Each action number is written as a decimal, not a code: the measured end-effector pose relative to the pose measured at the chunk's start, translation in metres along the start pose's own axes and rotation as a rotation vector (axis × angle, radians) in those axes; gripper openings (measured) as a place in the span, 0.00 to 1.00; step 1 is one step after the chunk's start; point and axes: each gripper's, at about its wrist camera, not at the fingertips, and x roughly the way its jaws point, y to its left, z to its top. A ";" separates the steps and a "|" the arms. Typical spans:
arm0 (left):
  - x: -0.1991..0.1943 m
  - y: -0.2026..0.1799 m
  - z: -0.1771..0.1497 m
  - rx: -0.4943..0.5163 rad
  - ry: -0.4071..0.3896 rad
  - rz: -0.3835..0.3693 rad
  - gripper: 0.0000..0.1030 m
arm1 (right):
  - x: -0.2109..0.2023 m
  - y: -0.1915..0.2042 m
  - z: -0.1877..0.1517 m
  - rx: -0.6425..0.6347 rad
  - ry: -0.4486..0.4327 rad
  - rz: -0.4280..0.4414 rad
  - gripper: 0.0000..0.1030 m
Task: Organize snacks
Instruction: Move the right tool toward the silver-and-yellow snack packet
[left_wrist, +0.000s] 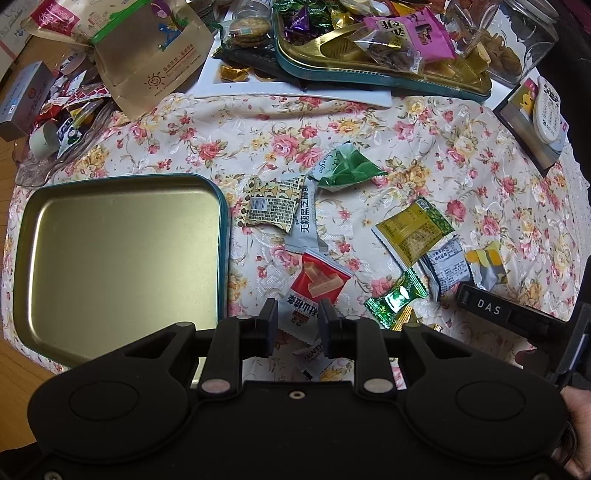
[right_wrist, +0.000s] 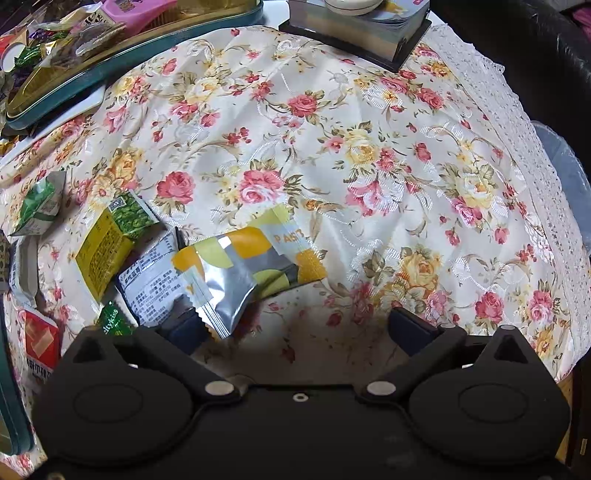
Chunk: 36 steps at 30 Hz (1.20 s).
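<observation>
My left gripper (left_wrist: 299, 317) points straight down over a red snack packet (left_wrist: 319, 282) on the floral tablecloth. Its jaws stand close together, and no pad visibly presses the packet. An empty gold tin tray (left_wrist: 118, 258) with a teal rim lies just left of it. Several loose snacks lie to the right: a yellow-green packet (left_wrist: 412, 230), a green foil candy (left_wrist: 397, 297) and a white printed packet (left_wrist: 447, 267). My right gripper (right_wrist: 295, 328) is wide open, low over the cloth. A yellow-and-silver packet (right_wrist: 243, 273) lies by its left finger (right_wrist: 184, 330), outside the jaws.
A full teal tin (left_wrist: 369, 74) heaped with sweets stands at the back, with a paper bag (left_wrist: 147, 62) and a clear jar (left_wrist: 517, 40) on either side. A book (right_wrist: 362, 33) rests at the far right. The table's lace edge (right_wrist: 532, 177) runs down the right.
</observation>
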 end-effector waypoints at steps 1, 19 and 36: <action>0.000 0.000 0.000 -0.002 0.001 0.003 0.32 | -0.001 0.000 -0.001 0.004 0.001 0.001 1.00; 0.000 0.002 0.000 -0.017 -0.001 0.004 0.32 | -0.007 0.000 -0.011 0.086 -0.041 -0.014 1.00; -0.009 0.030 0.011 -0.090 -0.039 0.021 0.32 | -0.045 -0.023 0.022 0.223 -0.078 0.101 0.96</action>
